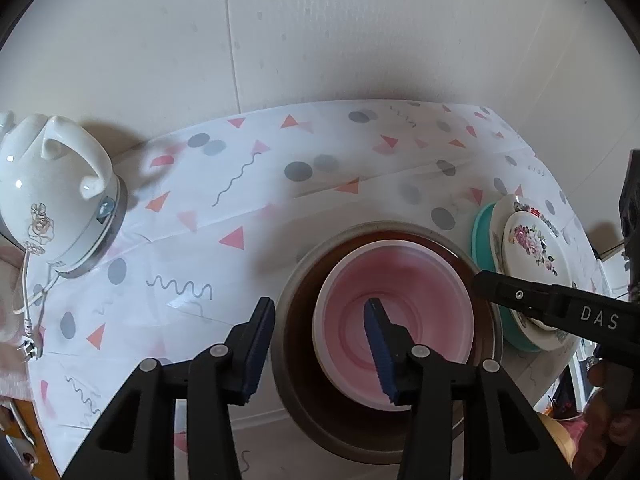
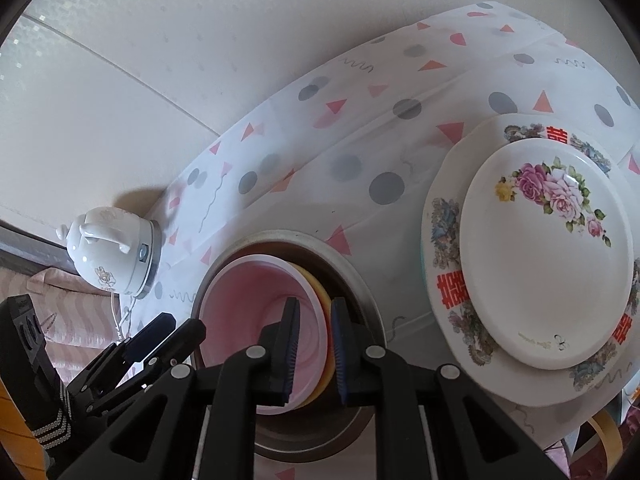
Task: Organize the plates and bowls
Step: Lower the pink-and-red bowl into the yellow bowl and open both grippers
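Bowls sit nested near the counter's (image 1: 280, 184) front edge: a pink bowl (image 1: 400, 280) rests mouth-up inside a larger grey-rimmed bowl with a dark brown inside (image 1: 304, 344), and from the right wrist view a yellow bowl (image 2: 322, 300) shows as a thin crescent between the two. All three are round, so no long axis can be told; their openings face upward. Just beside the grey-rimmed bowl, on its right, lies a flat stack of plates: a small white plate with pink roses (image 2: 548, 256) on top, a wider plate with red characters and a patterned border (image 2: 444, 280) under it, and a teal plate (image 1: 480, 232) at the bottom, seen only as an edge in the left wrist view. The left tool (image 1: 320, 348) hangs over the grey-rimmed bowl's left wall with its jaws spread wide, one finger outside the rim and the other above the pink bowl's hollow, gripping nothing. The right tool (image 2: 314, 350) reaches in from the plate side, angled down toward the bowls, its jaws drawn close with one pad inside the pink bowl and the other outside the yellow one, straddling their rims; whether the pads press on them cannot be told. Well apart from the grey-rimmed bowl, to its far left by the wall, stands a white kettle (image 1: 52, 196) on its base, its cord (image 1: 28, 300) trailing down.
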A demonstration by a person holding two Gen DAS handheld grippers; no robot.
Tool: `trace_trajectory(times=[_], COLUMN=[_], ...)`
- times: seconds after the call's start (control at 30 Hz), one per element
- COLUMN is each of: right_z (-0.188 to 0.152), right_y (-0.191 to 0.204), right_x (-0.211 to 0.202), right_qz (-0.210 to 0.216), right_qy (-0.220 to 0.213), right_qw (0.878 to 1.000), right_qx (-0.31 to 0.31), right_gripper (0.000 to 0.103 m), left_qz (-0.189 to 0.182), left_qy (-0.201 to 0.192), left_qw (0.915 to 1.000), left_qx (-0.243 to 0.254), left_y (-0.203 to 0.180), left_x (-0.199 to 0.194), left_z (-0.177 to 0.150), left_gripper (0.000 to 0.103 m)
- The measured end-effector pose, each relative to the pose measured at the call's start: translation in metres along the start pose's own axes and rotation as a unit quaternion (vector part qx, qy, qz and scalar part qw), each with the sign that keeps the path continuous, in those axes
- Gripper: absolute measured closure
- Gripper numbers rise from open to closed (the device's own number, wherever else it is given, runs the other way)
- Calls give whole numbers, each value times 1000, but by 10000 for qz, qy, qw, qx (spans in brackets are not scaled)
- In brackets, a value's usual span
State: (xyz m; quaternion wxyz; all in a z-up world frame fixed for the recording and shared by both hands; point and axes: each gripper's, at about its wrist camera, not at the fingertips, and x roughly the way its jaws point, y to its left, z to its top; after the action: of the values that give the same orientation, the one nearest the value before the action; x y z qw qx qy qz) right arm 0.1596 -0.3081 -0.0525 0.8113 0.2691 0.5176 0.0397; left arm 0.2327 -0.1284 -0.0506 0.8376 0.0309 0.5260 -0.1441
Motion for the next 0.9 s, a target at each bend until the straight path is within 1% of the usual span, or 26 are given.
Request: trace_trajectory(times=[0.17, 0.23, 0.27, 0.3, 0.4, 0.5, 0.63, 0.73, 0.9], right_z=[-1, -3, -3, -4, -5, -7, -13, -17, -24], right_y=[0, -1, -3, -5, -14, -23, -33, -38, -37], right_x=[-5, -9, -11, -13, -18, -22, -23, -21, -20], right_qz=[4, -58, -84, -113, -144, -166, -166, -107, 43], right_qy=[-35, -85, -103, -143, -175, -195, -175, -144, -86], right_qw=[10000, 9999, 9999, 9998, 9997, 9997, 9997, 9998, 10000], right_qx=[-47, -89, -101, -101, -46, 27, 76, 105, 1], right_gripper=[87, 86, 78, 77, 77, 77, 77, 77, 77], left_qz=[-42, -56, -70, -76, -80, -63, -62, -64, -326], left_qy=[-27, -48, -57, -56, -66, -40, 17, 62, 54], left_qw=[10000, 9999, 9999, 9998, 9995, 9987, 9970, 9963, 9949], left_qx=[-58, -107, -138, -163, -310, -500, -773, -852, -957], left_y=[3, 6, 9, 10, 21, 34, 51, 59, 66], left_x=[-6, -9, -10, -11, -14, -15, -14, -13, -16], left_z=[-1, -3, -3, -4, -8, -12, -19, -24, -33], left_gripper=[51, 47, 46, 44, 42, 36, 35, 35, 35])
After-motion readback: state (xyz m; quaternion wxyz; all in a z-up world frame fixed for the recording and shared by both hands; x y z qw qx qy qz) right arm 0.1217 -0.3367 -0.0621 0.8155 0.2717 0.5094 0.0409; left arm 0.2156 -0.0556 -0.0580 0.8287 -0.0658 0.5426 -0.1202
